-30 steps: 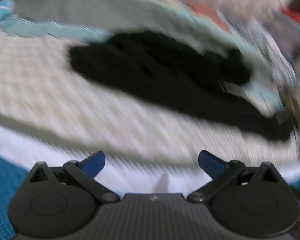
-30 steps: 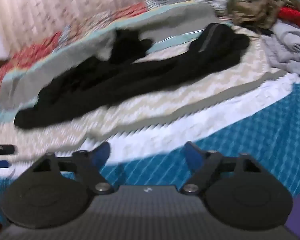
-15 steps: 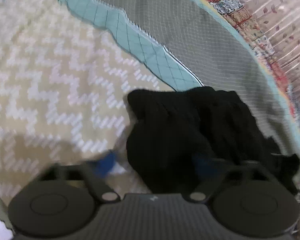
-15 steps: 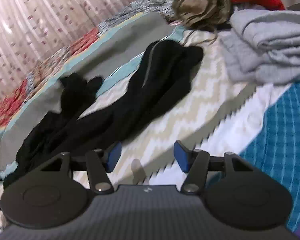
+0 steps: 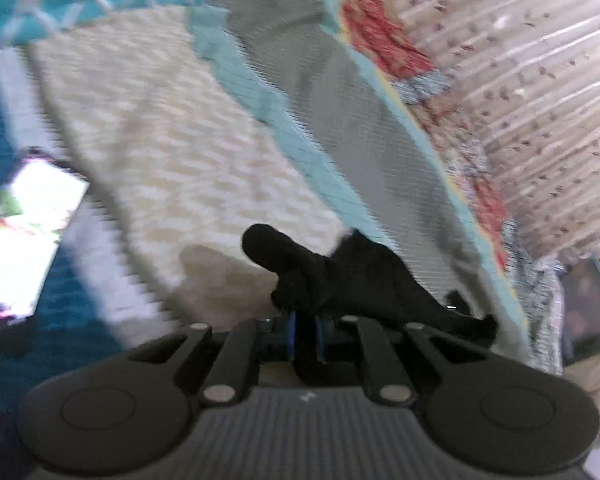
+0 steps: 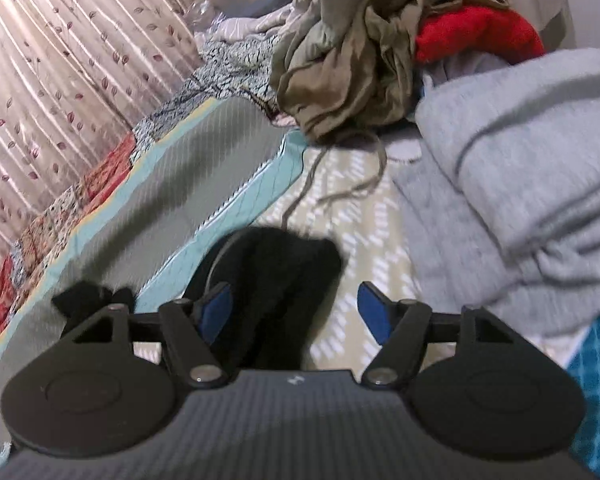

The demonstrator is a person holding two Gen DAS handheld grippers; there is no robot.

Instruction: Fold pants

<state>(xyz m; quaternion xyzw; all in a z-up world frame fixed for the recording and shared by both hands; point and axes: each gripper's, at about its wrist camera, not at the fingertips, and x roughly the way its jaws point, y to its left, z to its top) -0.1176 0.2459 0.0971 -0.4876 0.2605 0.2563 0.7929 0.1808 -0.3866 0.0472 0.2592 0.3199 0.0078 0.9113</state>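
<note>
On a bed covered with a cream zigzag-patterned blanket (image 5: 172, 168), the left gripper (image 5: 304, 330) stands clamped on a bunched end of the black pants (image 5: 340, 280), its blue pads nearly together with dark cloth pinched between them at the lower centre of the left wrist view. The fabric rises in a rounded lump just above the fingers and trails off toward the lower right of that frame, over a grey quilted cover (image 5: 340, 100) edged in pale teal. A lit phone screen (image 5: 32, 232) lies at the left edge, on blue bedding; the frame is blurred.

In the right wrist view, the right gripper (image 6: 294, 312) hangs wide apart, its jaws opening, with the other end of the black pants (image 6: 284, 276) lying between the blue fingers (image 6: 216, 308) at lower centre; the pads do not appear to press on the cloth. A small dark fold of the garment shows at the lower left, on the grey cover. A stack of grey knitwear (image 6: 520, 176) fills the right side of the frame, an olive garment (image 6: 352, 56) and a red one (image 6: 480, 36) are heaped at the top, and a leaf-print curtain (image 6: 52, 80) hangs at the upper left.
</note>
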